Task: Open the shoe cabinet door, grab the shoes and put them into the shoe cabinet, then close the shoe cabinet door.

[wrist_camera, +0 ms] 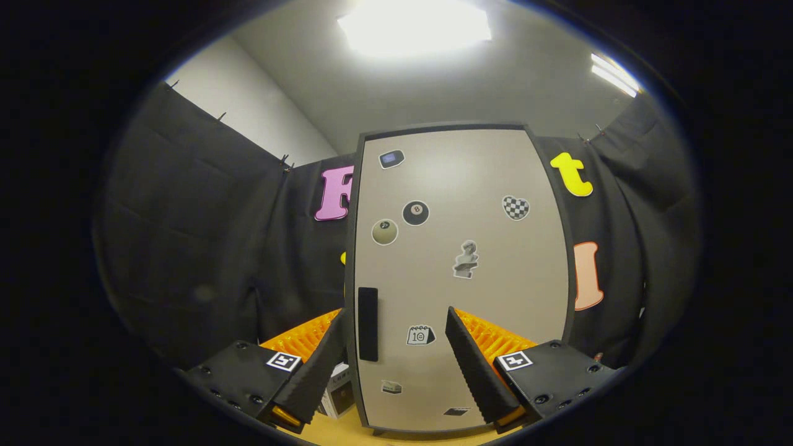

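A tall beige shoe cabinet (471, 204) with a dark frame stands just ahead of my fingers, its door shut and dotted with several stickers. A black vertical handle (368, 323) sits low on the door's left side, close to my left finger (322, 365). My gripper (396, 322) is open, with the lower part of the door showing between the two fingers and nothing held. The right finger (474, 362) lies in front of the door's lower middle.
The cabinet stands on a light wooden surface (334, 433). A small white box (337, 390) lies beside the cabinet's lower left corner, behind my left finger. Black cloth walls close in on both sides, with a bright ceiling light (414, 28) overhead.
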### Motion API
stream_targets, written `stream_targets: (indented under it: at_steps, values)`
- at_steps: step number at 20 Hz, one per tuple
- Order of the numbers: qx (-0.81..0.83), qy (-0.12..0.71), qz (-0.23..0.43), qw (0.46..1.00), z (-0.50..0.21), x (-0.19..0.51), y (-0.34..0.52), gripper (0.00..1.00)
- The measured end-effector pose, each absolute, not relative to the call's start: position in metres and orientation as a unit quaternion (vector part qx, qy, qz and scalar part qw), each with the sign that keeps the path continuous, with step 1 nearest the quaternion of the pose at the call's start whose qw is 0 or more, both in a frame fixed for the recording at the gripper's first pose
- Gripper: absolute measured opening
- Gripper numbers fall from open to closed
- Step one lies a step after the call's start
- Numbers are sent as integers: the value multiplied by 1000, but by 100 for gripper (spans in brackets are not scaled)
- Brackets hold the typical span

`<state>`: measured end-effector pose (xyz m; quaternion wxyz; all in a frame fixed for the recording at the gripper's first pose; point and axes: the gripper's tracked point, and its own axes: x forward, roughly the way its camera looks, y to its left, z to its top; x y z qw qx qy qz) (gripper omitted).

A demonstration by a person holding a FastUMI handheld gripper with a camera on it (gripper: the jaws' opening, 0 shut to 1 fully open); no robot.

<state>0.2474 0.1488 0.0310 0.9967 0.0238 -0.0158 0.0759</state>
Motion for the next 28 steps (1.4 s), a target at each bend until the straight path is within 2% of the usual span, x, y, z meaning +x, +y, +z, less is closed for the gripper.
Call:
stream_targets:
  at_steps: [15, 19, 20, 21, 22, 27, 28]
  values:
    - [20, 49, 77, 996, -33, 340, 195, 99]
    - [17, 51, 77, 996, -37, 353, 199, 90]
    - [17, 51, 78, 996, -36, 356, 200, 84]
    - [16, 51, 76, 996, -36, 359, 200, 82]
    - [17, 54, 77, 995, -37, 361, 201, 71]
    - [8, 90, 79, 993, -55, 366, 207, 67]
    - [8, 88, 77, 993, -54, 367, 209, 38]
